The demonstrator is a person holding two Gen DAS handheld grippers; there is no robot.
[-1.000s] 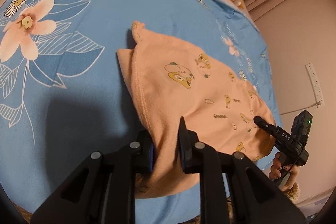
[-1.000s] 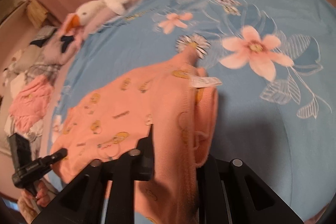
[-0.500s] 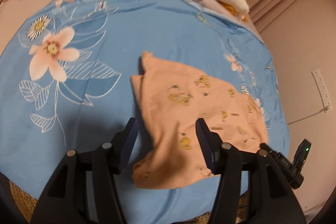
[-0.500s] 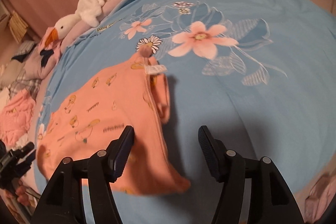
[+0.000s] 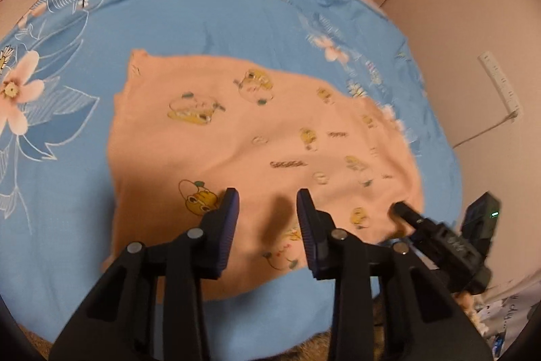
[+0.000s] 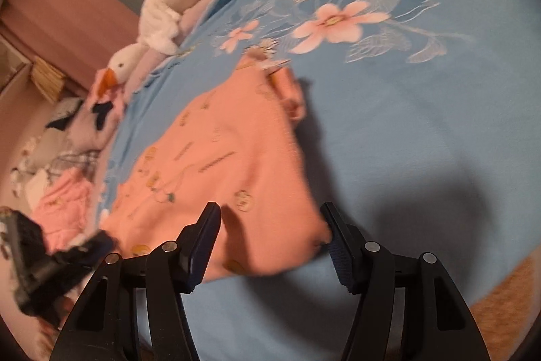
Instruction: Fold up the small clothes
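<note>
A peach garment [image 5: 257, 137] printed with small yellow cartoon figures lies spread on the blue floral bedsheet [image 5: 175, 16]. My left gripper [image 5: 267, 202] hovers over the garment's near edge. Its jaws are closing, and no cloth is pinched between the pads. In the right wrist view the same garment [image 6: 230, 158] has its collar end folded near the flower print. My right gripper [image 6: 270, 219] stands open above the garment's near corner, holding nothing. Each view shows the other gripper beside the garment: the right gripper [image 5: 439, 235] and the blurred left gripper [image 6: 33, 259].
A white goose plush [image 6: 162, 12] lies at the sheet's far edge. Pink and patterned clothes [image 6: 64, 198] are piled beside the bed. A wall with a power strip [image 5: 500, 83] is close on the right. Brown carpet [image 6: 500, 286] shows past the sheet's near edge.
Both grippers were shut on the garment's edge, then let go and opened. The garment dropped flat on the sheet. The left jaws have since narrowed, and both cameras have shifted over the garment.
</note>
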